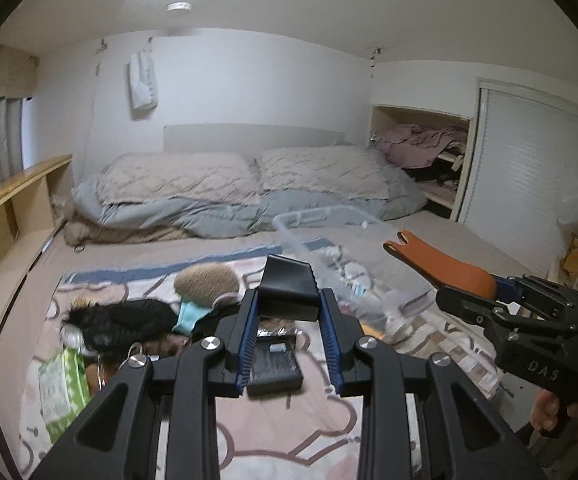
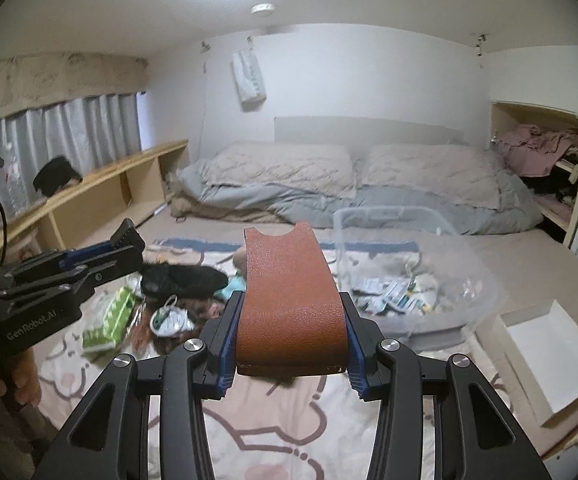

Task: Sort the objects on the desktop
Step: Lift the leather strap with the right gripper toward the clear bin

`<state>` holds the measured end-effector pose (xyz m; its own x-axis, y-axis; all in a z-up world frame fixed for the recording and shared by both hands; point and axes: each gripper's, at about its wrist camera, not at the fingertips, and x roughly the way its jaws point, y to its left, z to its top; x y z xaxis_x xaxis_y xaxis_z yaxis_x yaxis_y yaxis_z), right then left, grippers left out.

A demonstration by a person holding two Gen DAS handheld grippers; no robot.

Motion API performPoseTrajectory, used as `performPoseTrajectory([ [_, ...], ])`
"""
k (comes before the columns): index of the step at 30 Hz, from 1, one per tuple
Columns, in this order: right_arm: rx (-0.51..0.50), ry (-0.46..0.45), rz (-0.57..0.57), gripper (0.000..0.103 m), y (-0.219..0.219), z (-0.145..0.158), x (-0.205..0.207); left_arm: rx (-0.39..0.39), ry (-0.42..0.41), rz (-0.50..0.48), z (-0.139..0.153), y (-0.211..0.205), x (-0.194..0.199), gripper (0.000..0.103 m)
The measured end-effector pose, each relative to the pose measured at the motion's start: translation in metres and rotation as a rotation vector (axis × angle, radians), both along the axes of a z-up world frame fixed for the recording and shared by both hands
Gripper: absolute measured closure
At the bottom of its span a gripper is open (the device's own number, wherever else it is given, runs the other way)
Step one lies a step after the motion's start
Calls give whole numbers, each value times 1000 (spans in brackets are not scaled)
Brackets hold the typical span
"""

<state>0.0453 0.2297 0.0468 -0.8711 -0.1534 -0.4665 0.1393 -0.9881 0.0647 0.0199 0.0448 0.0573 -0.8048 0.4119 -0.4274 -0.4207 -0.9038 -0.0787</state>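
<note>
1. White walls and a lit ceiling enclose a bed (image 1: 249,440) spread with a pink patterned blanket (image 2: 289,432).
2. At one o'clock, a clear bin (image 2: 409,280) rests on it.
3. Left tongs (image 1: 289,312) clamp a black case (image 1: 287,284).
4. Right tongs (image 2: 293,332) clamp a brown case (image 2: 289,292).

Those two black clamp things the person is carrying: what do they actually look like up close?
Each is a matte black scissor-like linkage with silver round bolts at the joints. The left gripper and right gripper both have ribbed blue pads inside their two fingers. White lettering marks the bodies, "GenRobot.AI" on the left one. A dark cable hangs beside the left one.
</note>
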Motion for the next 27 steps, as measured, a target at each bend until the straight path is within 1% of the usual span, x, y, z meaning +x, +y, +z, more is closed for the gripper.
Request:
performPoseTrajectory([
  [3, -10, 22, -21, 58, 8, 14, -5, -17, 28, -14, 12, 10, -7, 73],
  [8, -4, 49, -49, 58, 20, 27, -27, -24, 33, -36, 21, 27, -29, 73],
  [14, -20, 67, -91, 58, 41, 34, -61, 18, 9, -48, 24, 50, -71, 73],
  [17, -48, 72, -115, 58, 54, 32, -79, 36, -1, -60, 24, 64, -94, 73],
  [19, -83, 64, -131, 58, 65, 27, -94, 43, -1, -73, 24, 73, -110, 73],
  [21, -97, 55, -142, 58, 75, 22, -108, 47, 1, -80, 24, 82, -127, 73],
  [27, -77, 8, -166, 58, 98, -2, -147, 58, 21, -94, 23, 107, -170, 73],
])
